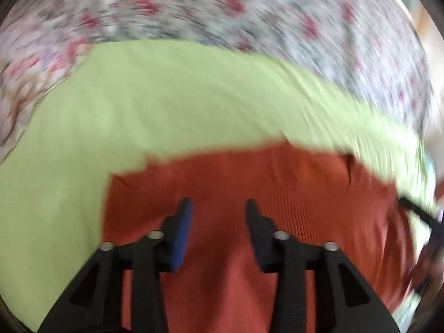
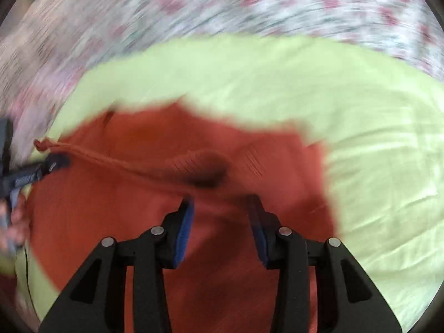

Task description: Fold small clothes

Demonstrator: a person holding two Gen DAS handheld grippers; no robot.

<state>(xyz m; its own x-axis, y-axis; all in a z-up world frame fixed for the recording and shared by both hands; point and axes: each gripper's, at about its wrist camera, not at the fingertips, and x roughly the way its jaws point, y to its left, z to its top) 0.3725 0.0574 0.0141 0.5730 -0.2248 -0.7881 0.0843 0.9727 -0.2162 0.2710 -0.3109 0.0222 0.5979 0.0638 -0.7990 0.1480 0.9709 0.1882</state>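
Orange ribbed knit, a small garment (image 1: 277, 194), lies spread on a pale green sheet (image 1: 166, 105) over a flowered bedspread (image 1: 222, 5), flat so that its edges can be picked up and turned over. Both views are blurred. The left tongs (image 1: 219, 205) hang over the garment's middle with jaws apart and nothing between them. The right tongs (image 2: 220, 202) are likewise released, poised just short of a bunched ridge and drawstring (image 2: 111, 158), probably the waistband. My judgement: 1 fold is laid, another awaits.
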